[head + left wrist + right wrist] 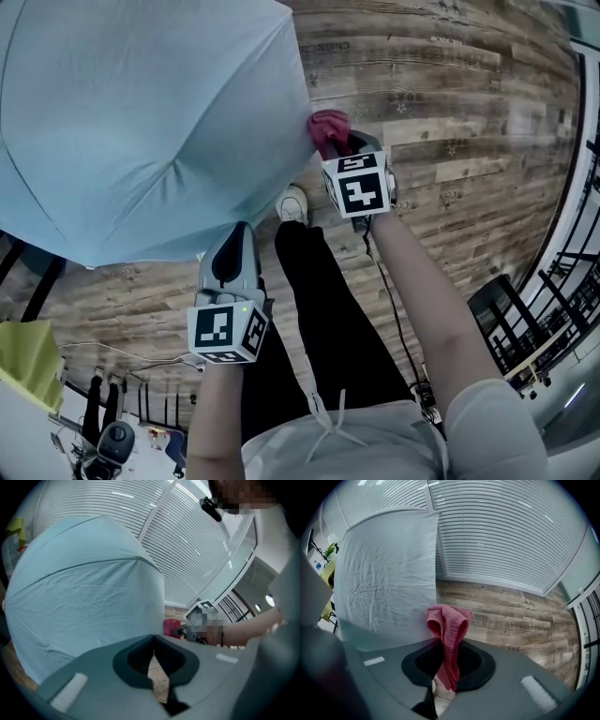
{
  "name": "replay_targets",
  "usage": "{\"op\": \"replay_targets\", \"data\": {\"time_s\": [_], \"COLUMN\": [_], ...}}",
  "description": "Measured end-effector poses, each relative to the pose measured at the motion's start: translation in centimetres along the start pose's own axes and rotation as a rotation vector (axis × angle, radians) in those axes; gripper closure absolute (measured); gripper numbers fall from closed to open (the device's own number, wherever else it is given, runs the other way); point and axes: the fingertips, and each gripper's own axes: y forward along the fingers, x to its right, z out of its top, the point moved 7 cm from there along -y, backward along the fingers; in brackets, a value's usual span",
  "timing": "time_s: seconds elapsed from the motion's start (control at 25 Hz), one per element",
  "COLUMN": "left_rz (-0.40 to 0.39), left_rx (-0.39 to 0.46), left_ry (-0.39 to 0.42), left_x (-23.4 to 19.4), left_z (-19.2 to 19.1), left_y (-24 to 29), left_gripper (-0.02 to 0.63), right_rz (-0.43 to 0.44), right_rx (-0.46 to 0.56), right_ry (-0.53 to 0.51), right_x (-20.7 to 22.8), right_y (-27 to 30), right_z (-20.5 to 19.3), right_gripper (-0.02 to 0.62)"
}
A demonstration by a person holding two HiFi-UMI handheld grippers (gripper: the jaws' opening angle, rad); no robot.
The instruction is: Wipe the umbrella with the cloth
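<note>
A large pale blue umbrella [141, 122] stands open and fills the upper left of the head view. My left gripper [240, 230] is shut right at its lower rim, and in the left gripper view the canopy [84, 588] runs down into the closed tips of that gripper [153, 639]. A pink-red cloth [328, 129] is bunched in my right gripper [343, 146], which is shut on it. The cloth touches the umbrella's right edge. In the right gripper view the cloth [449, 630] stands up out of that gripper [449, 643], beside the canopy [389, 573].
Wooden plank floor [450, 112] lies below. The person's dark trouser leg and white shoe [293, 203] are between the grippers. Black railings [562, 281] run along the right. A yellow item [28, 356] sits at lower left. Slatted blinds [511, 536] cover the far wall.
</note>
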Motion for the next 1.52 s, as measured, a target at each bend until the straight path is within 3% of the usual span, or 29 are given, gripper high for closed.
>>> {"op": "replay_targets", "data": {"time_s": [0.36,0.56,0.72,0.84,1.16,1.32,1.52], "left_rz": [-0.064,-0.118,-0.120,-0.112,-0.108,-0.085,-0.060], "left_rx": [0.071,0.082,0.111,0.170,0.334,0.443,0.576], "left_ry": [0.071,0.158,0.193,0.240,0.183,0.221,0.245], "left_x": [-2.4,-4.6,-7.4,-9.6,-13.7,-13.9,-13.0], "left_z": [2.5,2.9,3.4,4.6,10.2,14.0,17.3], "left_y": [-5.2,-11.8,-18.6,-23.6,-38.8,-46.3,-54.6], "left_gripper": [0.600,0.600,0.600,0.600,0.600,0.600,0.600], "right_rz": [-0.034,-0.019,-0.011,0.015,0.079,0.072,0.071], "right_rx": [0.073,0.153,0.215,0.294,0.514,0.633,0.754], "right_ry": [0.057,0.123,0.102,0.080,-0.007,-0.057,-0.033], "right_x": [-5.2,-12.3,-20.4,-26.2,-40.2,-44.5,-47.8], "right_y": [-8.5,-15.2,-20.8,-24.6,-37.3,-44.6,-53.7], "right_z": [0.9,0.8,0.7,1.6,5.3,7.8,8.9], "right_gripper": [0.535,0.535,0.535,0.537,0.541,0.543,0.543]}}
